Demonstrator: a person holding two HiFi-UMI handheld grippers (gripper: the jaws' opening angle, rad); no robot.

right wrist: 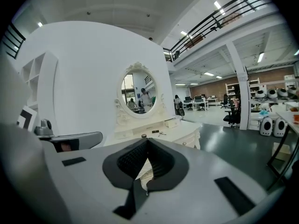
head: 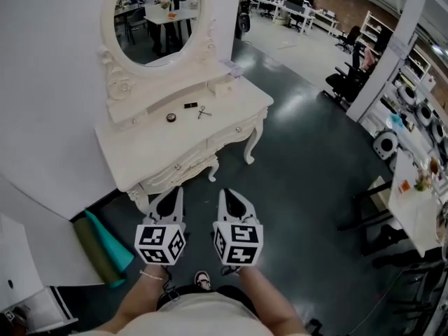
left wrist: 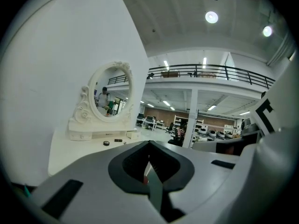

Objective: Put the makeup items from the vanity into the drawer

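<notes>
**Left gripper (head: 175, 192) and right gripper (head: 228, 193) pressed together, empty, on the near side of the vanity (head: 150, 149).**
Small makeup items (head: 190, 106) lie far on its top, and the drawer (head: 187, 162) looks closed; I think jaws kept together could push them off the edge.

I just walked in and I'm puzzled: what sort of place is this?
Probably a big open office or lab hall with a staged bedroom corner: a white vanity with an oval mirror stands against a partition, while desks with monitors and a railed mezzanine lie beyond.
</notes>
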